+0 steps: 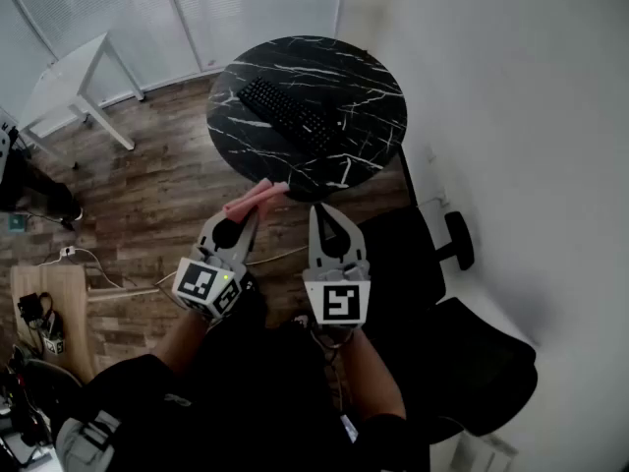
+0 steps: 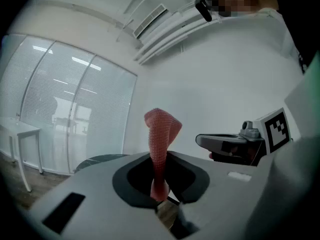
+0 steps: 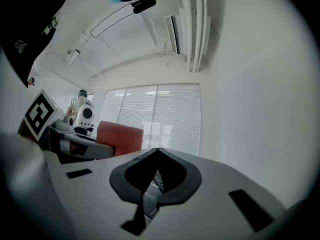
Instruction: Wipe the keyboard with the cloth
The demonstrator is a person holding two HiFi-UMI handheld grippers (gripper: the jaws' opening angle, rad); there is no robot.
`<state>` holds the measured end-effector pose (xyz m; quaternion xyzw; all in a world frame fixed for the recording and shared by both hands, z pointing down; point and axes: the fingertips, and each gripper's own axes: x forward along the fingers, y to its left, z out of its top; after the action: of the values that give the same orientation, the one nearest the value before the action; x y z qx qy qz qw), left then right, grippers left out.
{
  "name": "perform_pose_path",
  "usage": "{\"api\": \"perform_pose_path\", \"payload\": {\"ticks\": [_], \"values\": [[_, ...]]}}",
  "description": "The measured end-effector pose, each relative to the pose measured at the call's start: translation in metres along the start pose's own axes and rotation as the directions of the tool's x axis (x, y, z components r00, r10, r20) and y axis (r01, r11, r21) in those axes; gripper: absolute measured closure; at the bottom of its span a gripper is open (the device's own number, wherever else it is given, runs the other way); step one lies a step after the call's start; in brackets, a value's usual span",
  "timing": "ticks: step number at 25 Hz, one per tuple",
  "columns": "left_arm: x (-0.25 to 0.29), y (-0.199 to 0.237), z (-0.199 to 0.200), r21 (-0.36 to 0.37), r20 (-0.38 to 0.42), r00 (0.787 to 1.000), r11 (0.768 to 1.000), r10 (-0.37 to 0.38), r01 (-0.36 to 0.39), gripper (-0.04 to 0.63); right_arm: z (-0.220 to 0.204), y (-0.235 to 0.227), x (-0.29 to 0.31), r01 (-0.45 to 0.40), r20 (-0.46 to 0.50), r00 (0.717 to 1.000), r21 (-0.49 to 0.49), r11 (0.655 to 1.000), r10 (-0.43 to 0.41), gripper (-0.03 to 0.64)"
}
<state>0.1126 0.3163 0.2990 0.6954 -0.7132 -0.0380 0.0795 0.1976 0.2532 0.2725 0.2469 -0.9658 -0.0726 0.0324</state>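
Left gripper [image 1: 257, 203]: jaws clamped together on a pink knitted cloth [image 1: 254, 197]; in the left gripper view a folded tuft of it stands up past the jaw tips, the rest pinched deep in the hollow between them

Right gripper [image 1: 316, 210]: jaws closed tip to tip with nothing in them, held just beside the left one at about the same height

Where both sit: in front of the person's body, short of the near rim of the round black marble-patterned table [image 1: 366, 94], over the wood-look floor and apart from the tabletop

Black computer keyboard [image 1: 290, 113]: lies flat on the table's left half, bare, nothing touching it, well apart from the cloth

Long axis: runs diagonally in the head view, far end toward the upper left, near end toward the lower right, close to the table's middle

Direction from the cloth: the keyboard is ahead of the left gripper and slightly to its right; the near end is the closest part

Nearer hand: the two look about equally far, but only the left one carries the cloth, so the reach is likely its job

Coming move, as I judge it: carry the cloth forward and down onto the near end, then stroke along the diagonal

Stage: wiping not yet begun

Nearby: a black office chair [image 1: 462, 362] at the right, beside the table
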Motion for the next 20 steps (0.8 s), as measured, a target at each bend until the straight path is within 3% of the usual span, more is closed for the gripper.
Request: {"api": "perform_pose_path", "payload": {"ticks": [7, 20], "values": [[0.003, 0.036, -0.011, -0.024, -0.026, 0.999, 0.999, -0.035, 0.034, 0.569, -0.014, 0.021, 0.034, -0.036, -0.015, 0.999, 0.024, 0.999, 0.037, 0.623], [0.005, 0.161, 0.004, -0.025, -0.011, 0.998, 0.998, -0.055, 0.054, 0.569, -0.006, 0.088, 0.144, -0.071, -0.042, 0.997, -0.038, 0.997, 0.069, 0.623]]}}
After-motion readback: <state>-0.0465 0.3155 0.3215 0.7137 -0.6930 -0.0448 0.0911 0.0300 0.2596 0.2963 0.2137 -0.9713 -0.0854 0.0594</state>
